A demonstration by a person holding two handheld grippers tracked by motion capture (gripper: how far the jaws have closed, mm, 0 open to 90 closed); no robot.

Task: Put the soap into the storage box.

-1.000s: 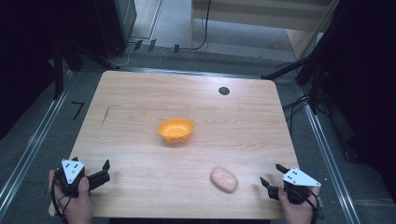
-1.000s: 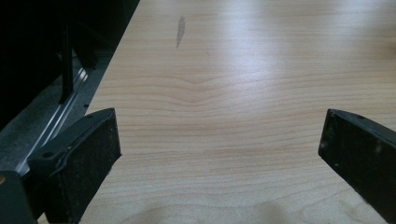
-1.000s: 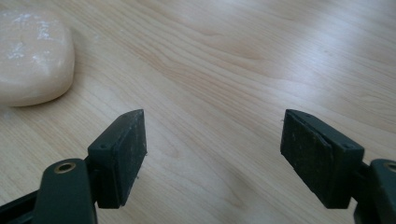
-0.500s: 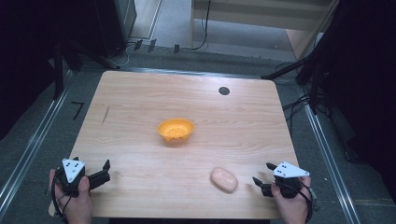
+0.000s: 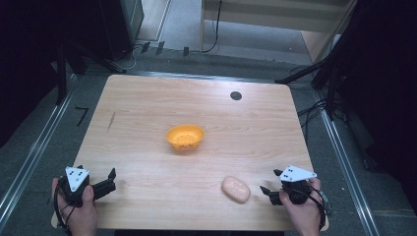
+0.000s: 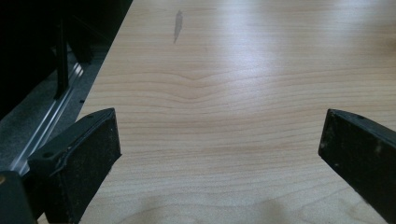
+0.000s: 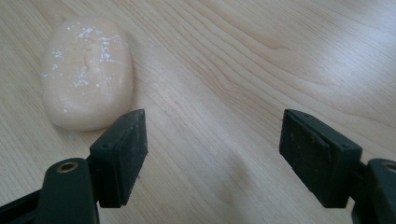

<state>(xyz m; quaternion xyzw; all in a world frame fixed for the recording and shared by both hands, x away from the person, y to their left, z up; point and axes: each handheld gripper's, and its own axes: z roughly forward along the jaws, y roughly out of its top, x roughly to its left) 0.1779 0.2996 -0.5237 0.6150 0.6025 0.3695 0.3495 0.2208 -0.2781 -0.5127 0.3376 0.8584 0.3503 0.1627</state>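
Spanning the scene, a wooden table [image 5: 147, 113] carries an orange bowl [image 5: 185, 136] at its centre, with a pale bread roll [image 5: 235, 189] at five o'clock from it. The right gripper [image 5: 269, 184], jaws apart around nothing, sits at three o'clock of the roll; the left gripper [image 5: 111, 178] gapes empty at seven.

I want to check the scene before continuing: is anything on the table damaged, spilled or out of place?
Nothing is spilled or broken. The pale bun has white specks on top, the orange bowl stands upright, and a dark streak marks the table.
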